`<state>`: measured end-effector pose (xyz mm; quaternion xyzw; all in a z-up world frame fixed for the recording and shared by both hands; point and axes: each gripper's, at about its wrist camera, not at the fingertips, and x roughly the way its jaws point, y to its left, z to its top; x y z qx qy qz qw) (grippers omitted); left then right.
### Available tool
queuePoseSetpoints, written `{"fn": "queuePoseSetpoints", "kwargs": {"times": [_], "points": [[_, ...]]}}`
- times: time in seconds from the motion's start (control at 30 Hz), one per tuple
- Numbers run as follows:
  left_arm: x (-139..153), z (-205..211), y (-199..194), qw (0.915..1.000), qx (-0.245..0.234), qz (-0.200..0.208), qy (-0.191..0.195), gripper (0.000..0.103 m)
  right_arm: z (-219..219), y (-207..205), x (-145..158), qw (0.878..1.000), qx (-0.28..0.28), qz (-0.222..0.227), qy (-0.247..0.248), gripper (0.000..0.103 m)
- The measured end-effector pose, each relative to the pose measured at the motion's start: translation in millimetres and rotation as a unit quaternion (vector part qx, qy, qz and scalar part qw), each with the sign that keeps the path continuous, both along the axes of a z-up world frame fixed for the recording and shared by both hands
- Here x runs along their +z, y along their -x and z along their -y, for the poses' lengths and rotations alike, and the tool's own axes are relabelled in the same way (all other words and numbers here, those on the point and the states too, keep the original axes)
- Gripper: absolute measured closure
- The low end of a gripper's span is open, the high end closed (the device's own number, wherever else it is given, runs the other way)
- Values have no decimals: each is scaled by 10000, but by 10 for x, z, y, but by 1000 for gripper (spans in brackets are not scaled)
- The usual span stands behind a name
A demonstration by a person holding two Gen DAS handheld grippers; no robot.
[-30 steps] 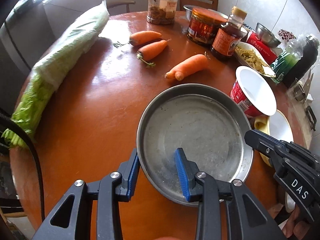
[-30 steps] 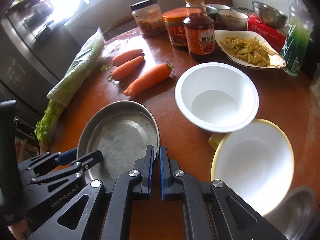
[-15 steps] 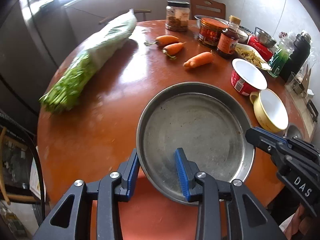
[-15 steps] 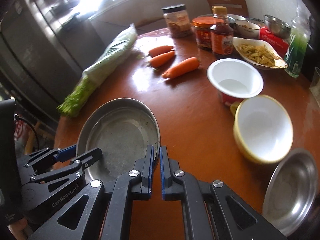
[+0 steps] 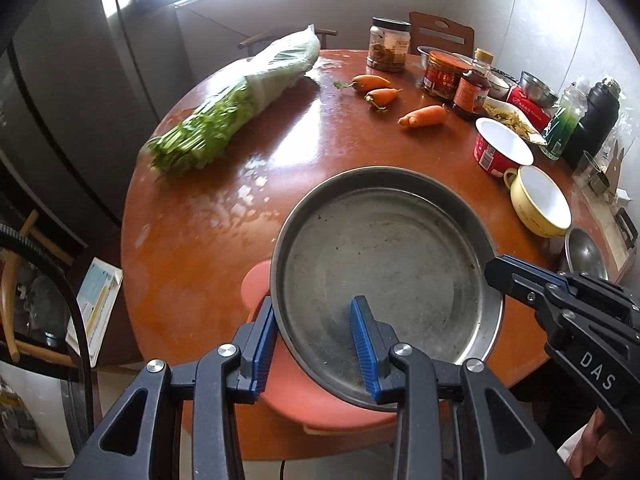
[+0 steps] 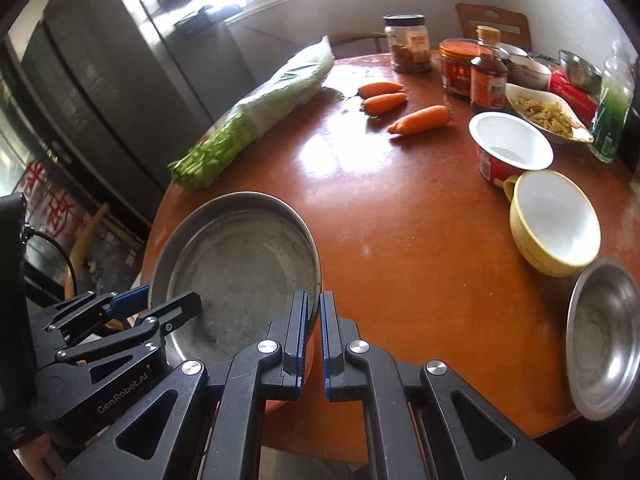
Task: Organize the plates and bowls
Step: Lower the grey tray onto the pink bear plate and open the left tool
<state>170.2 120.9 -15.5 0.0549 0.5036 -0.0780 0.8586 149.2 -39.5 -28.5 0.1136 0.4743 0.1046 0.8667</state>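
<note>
Where window glares, round table (image 5: 224, 216) beside grey fridge (image 6: 120, 80).

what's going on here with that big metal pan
A person holds a gripper in each hand, and both grip the big round metal pan. The left gripper straddles its near rim, one pad inside and one outside; the right gripper is clamped on the rim at the other side. The pan hangs past the near edge of the round table, over a pink stool. Bowls and food wait further back.
</note>
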Motion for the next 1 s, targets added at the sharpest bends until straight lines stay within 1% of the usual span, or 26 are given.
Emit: {"fn": "queuePoseSetpoints", "kwargs": {"times": [0.2,0.37,0.5,0.8,1.0], "points": [[-124,-108,117,9998,140,-112,-97,67,-134,107,-87,9998,192,-99,16,96],[-242,-165,156,9995,178,-236,-71,67,-204,108,-191,9994,246,-229,37,96],[-312,-196,156,9992,209,-298,-152,67,-265,103,-277,9991,280,-316,77,97],[-425,-276,116,9987,297,-390,-148,67,-398,54,-420,9980,358,-448,266,96],[-456,-303,79,9988,331,-342,-80,67,-422,26,-474,9976,360,-515,277,96]]}}
